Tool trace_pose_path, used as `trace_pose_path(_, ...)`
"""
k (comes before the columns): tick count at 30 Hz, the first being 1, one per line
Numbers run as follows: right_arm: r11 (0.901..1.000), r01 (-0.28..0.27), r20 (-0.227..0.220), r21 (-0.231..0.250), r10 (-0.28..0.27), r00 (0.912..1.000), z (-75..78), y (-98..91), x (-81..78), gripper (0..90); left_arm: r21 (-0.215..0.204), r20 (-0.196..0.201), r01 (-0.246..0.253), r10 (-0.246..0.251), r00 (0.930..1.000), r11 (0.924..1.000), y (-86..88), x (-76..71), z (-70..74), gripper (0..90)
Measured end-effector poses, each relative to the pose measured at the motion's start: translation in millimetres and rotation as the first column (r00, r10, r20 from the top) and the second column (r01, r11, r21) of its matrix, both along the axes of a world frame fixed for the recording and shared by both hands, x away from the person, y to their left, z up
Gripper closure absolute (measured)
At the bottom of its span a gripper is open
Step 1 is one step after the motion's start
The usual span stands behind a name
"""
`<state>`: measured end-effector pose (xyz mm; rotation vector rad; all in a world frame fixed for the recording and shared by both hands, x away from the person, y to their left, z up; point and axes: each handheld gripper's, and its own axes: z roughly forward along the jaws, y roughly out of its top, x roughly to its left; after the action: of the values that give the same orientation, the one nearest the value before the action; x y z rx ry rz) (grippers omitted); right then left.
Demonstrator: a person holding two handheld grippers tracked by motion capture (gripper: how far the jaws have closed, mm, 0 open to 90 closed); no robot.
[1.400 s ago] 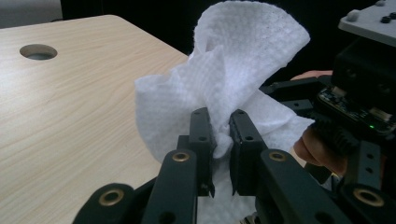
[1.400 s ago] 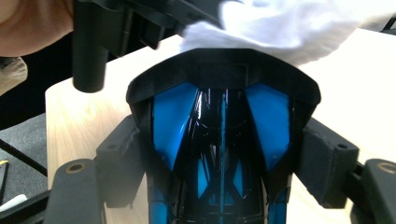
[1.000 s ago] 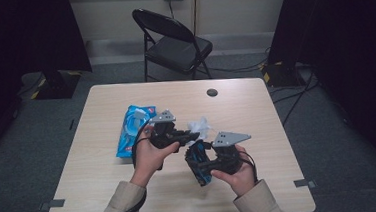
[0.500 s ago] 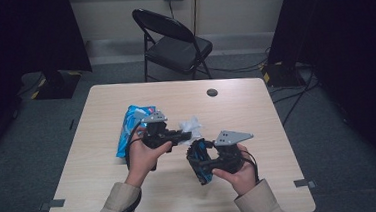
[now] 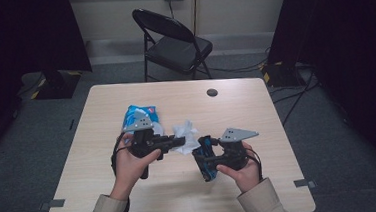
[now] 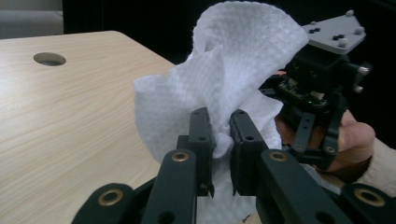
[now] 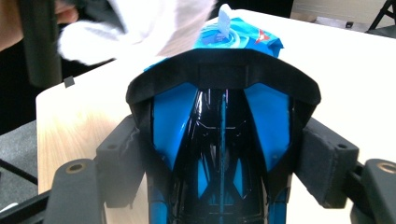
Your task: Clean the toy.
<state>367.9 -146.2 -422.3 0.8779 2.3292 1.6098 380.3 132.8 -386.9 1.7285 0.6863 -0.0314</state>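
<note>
The left gripper (image 5: 181, 142) is pinching a wipe (image 5: 185, 132) just left of the toy (image 5: 206, 160) the right gripper (image 5: 205, 161) is clamping.

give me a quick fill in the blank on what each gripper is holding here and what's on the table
1. The left gripper is shut on a crumpled ____ wipe.
2. The right gripper grips a black and ____ object.
3. The blue wipes packet lies on the ____.
4. Beyond the table stands a folding ____.

Missing words: white; blue; table; chair
</note>
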Motion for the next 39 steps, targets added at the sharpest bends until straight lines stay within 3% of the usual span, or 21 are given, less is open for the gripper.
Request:
trace_pose_path(2,1.0,0.003,0.0,-0.001,-0.003,1.0,-0.2,-0.4,0.1,25.7,-0.011,-0.008,0.007,-0.007,0.9999,0.9999,-0.6,-1.6,-1.1,81.0)
trace_pose_path(8,1.0,0.0,0.001,-0.002,0.0,1.0,-0.5,1.6,0.3,25.7,0.034,-0.025,0.037,-0.036,0.9991,0.9988,-8.7,2.0,-9.2,80.8)
trace_pose_path(13,0.9999,-0.017,0.004,-0.002,0.017,0.9998,0.6,4.6,-1.3,25.7,0.048,-0.034,0.034,-0.033,0.9989,0.9983,-14.6,6.3,-14.9,80.6)
trace_pose_path(22,0.9992,-0.039,0.002,-0.009,0.039,0.9992,-0.9,8.5,-2.5,25.8,0.044,-0.016,0.041,-0.041,0.999,0.9982,-24.7,13.5,-5.0,80.5)
trace_pose_path(39,0.9967,-0.081,0.01,-0.009,0.081,0.9966,2.7,17.6,-9.1,25.8,0.077,-0.019,0.004,-0.003,0.9998,0.997,-37.9,34.3,-13.3,79.7)
